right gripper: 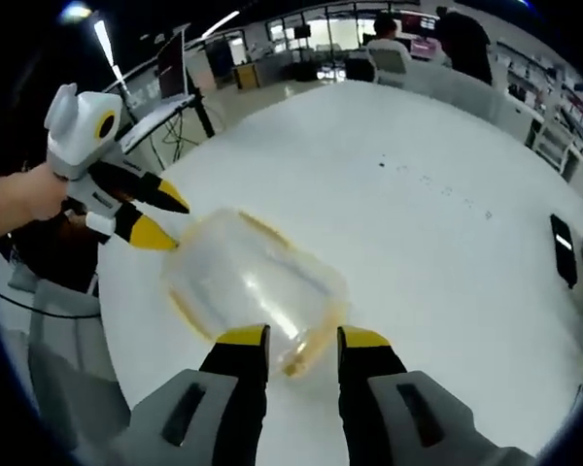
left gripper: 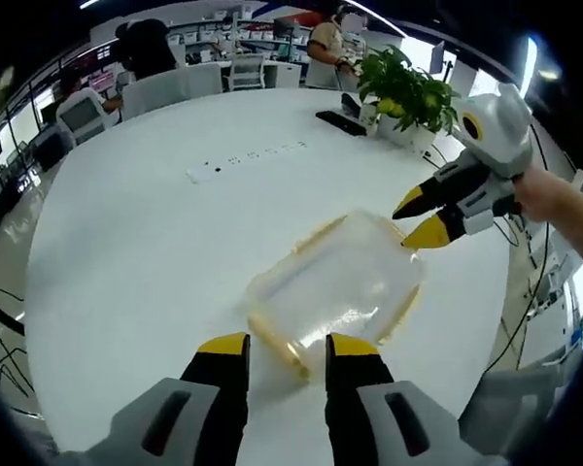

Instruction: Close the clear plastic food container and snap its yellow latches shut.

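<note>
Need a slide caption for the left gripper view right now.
Both open grippers, left and right, flank opposite ends of the clear yellow-latched container on the white table.

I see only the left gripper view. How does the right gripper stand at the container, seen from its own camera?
Observer: In the right gripper view, the right gripper is open, and the yellow rim of the container lies between its jaws.
Operator: And how does my left gripper look from that side?
Observer: The left gripper is open, and its lower tip is at the container's far corner. I cannot tell whether it touches.
</note>
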Motion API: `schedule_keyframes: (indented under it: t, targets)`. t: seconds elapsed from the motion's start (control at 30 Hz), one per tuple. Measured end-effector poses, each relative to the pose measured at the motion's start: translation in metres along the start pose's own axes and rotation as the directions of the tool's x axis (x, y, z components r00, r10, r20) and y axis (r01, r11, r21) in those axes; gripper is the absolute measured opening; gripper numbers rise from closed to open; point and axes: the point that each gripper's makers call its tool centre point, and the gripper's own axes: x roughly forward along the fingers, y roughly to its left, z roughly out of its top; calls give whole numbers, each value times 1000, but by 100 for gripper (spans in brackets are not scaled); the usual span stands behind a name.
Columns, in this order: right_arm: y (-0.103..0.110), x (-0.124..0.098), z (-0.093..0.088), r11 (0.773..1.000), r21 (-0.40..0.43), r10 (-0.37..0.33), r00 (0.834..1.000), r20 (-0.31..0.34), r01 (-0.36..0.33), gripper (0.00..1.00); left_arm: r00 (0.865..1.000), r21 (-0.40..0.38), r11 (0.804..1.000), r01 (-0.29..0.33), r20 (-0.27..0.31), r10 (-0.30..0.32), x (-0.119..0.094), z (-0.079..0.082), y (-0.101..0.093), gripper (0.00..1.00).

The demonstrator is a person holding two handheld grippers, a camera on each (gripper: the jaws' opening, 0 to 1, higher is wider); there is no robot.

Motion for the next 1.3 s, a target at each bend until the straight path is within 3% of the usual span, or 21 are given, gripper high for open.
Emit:
schedule_keyframes:
  t: [0.1, 0.37, 0.77, 0.9, 1.1, 1.3]
  targets:
    - [0, 1, -3, 999, 40, 0, 1000, 6, 0, 25, 1000, -77, 997, 24, -6, -25, 3, -6, -3, 23]
    - [3, 4, -9, 990, 138, 21, 999, 30, -25, 24, 999, -164, 985, 51, -3, -53, 7, -12, -5, 20]
    - [-6, 9, -8, 956, 284, 58, 996, 72, -77, 26, 997, -228, 971, 74, 5, -75, 12, -11, -5, 21]
    - [-7, 10, -8, 951, 295, 70, 994, 79, -90, 26, 996, -274, 958, 87, 3, -89, 14, -11, -3, 21]
    - [-9, 13, -6, 951, 293, 75, 994, 83, -96, 26, 992, -373, 920, 122, 17, -125, 18, -13, -1, 21]
    - [-10, 14, -6, 945, 309, 80, 993, 87, -103, 26, 990, -384, 913, 137, 29, -137, 17, -15, -5, 21]
